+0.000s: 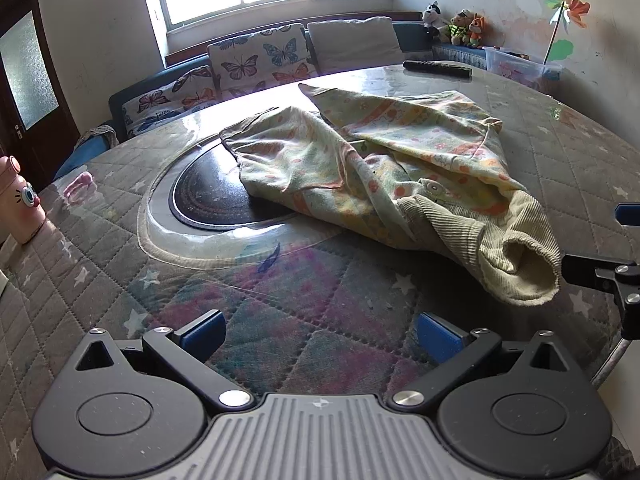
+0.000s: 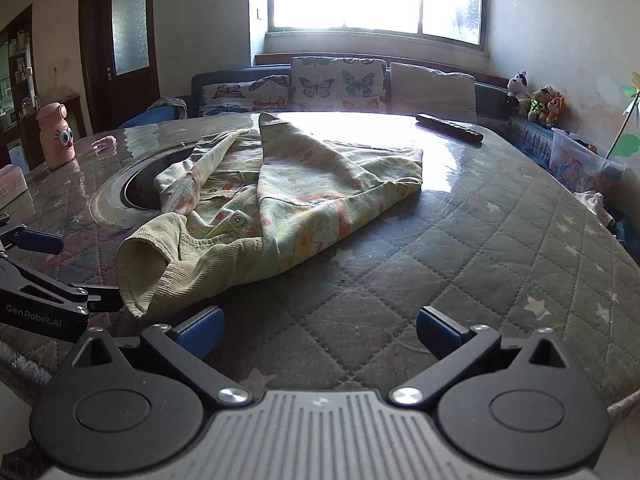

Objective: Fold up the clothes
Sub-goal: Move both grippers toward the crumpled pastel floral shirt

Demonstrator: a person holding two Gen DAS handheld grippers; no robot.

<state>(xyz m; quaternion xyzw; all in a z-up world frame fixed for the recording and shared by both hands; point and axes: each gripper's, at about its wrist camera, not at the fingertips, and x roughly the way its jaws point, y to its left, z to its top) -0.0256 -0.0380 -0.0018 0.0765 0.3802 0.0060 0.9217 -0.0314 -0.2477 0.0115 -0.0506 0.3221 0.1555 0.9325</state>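
A crumpled pale-green child's jacket (image 1: 384, 168) with a printed lining and corduroy outside lies on the round table (image 1: 280, 304). Its corduroy sleeve (image 1: 520, 264) points toward the near edge. It also shows in the right wrist view (image 2: 280, 200), with the sleeve opening (image 2: 144, 272) at the near left. My left gripper (image 1: 320, 336) is open and empty, just short of the jacket, left of the sleeve. My right gripper (image 2: 320, 332) is open and empty, near the table's front edge, right of the sleeve. Each gripper shows at the edge of the other's view.
A dark round hob plate (image 1: 216, 196) is set in the table, partly under the jacket. A pink bottle (image 2: 56, 136) stands at the far left. A black remote (image 2: 448, 127) lies at the far edge. A sofa with butterfly cushions (image 2: 340, 84) is behind the table.
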